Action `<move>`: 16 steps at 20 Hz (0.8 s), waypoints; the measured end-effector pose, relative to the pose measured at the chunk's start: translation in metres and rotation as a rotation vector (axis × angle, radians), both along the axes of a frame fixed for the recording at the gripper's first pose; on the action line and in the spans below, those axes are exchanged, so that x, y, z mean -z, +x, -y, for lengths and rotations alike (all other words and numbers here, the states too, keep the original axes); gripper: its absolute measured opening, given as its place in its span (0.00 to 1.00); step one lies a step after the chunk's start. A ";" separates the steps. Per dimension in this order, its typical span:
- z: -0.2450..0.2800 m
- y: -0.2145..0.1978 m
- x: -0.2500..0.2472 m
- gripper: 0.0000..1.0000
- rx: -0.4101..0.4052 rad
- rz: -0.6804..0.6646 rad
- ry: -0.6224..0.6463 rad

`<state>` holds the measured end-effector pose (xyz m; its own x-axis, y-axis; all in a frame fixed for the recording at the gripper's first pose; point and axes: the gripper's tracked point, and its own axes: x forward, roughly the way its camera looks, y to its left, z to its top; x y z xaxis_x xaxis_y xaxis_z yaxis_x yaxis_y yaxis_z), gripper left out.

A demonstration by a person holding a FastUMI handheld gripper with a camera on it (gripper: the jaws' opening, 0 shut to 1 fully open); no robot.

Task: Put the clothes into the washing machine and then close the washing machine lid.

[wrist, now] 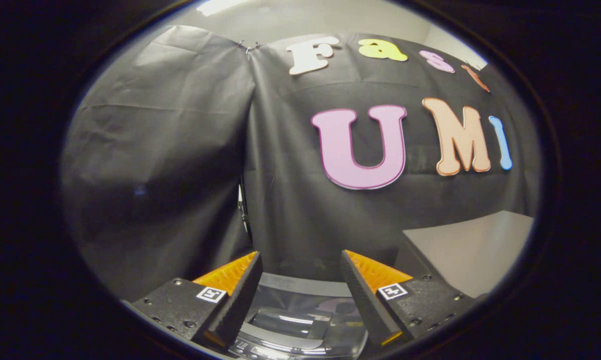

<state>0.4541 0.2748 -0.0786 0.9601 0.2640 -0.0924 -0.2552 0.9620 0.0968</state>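
My gripper (300,265) is open, its two fingers spread apart with nothing held between them. Low down between and below the fingers I see the washing machine (300,320). Its glossy, see-through lid lies flat over the top and mirrors the booth wall. A strip of its control panel (265,346) shows nearest to me. No clothes are visible. The gripper hovers above the machine's top, facing the black cloth wall.
The black cloth wall (190,165) hangs just behind the machine and spans the whole scene ahead. A pale table surface or panel (473,250) lies to the right of the right finger.
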 end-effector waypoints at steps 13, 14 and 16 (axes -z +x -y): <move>0.070 -0.046 -0.051 0.96 0.116 0.183 0.071; 0.081 -0.059 -0.047 0.96 0.122 0.187 0.081; 0.107 -0.080 -0.038 0.96 0.143 0.189 0.102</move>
